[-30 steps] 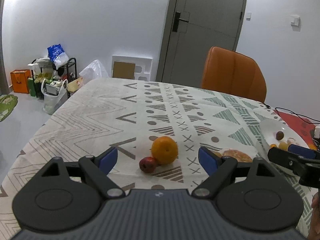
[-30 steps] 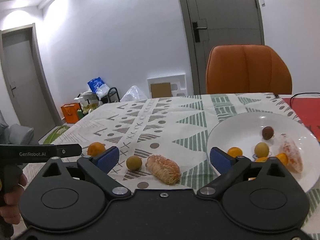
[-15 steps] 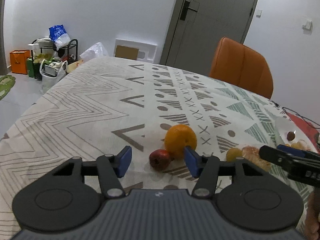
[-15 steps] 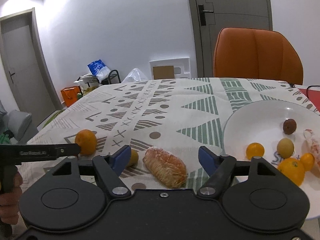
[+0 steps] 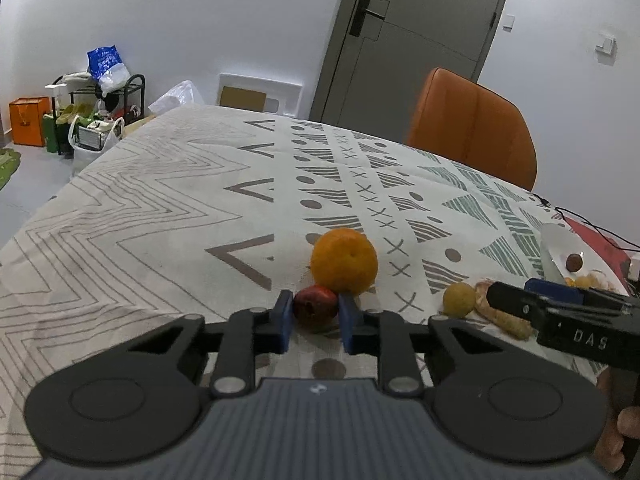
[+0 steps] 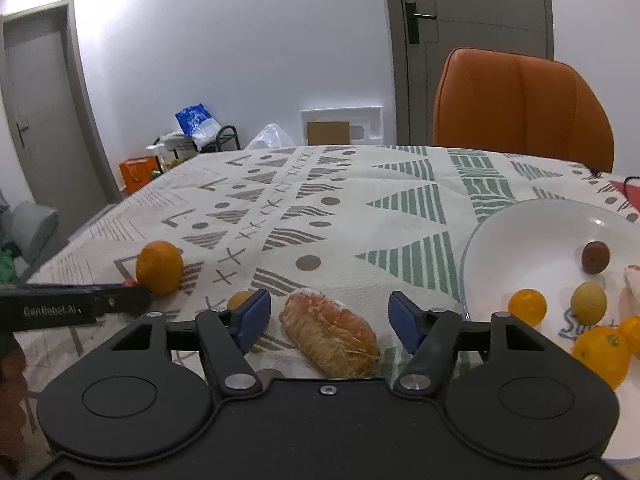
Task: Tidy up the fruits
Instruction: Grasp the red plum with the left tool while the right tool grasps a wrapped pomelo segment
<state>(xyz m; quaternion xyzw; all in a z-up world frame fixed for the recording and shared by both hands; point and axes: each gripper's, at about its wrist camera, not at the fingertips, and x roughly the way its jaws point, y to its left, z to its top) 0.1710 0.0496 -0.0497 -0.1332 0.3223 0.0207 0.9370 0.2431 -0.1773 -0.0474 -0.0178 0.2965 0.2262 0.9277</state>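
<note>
Small round dark-red fruit (image 5: 315,307) pinched between blue pads of left gripper (image 5: 315,320), on patterned cloth (image 5: 160,216) — smooth orange (image 5: 344,266) touching at 12 o'clock. Peeled, fibrous oblong segment (image 6: 330,333), long axis 10-to-4, between closing right gripper (image 6: 328,324) jaws — pads clear. White plate (image 6: 520,224) at 3 o'clock.

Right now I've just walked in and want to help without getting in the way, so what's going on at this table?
A person is sorting fruit with a handheld gripper in each hand. The left gripper has shut on a small red fruit beside the orange. The right gripper is closing around the peeled citrus piece, fingers not yet touching. Several fruits already sit in the white plate.
</note>
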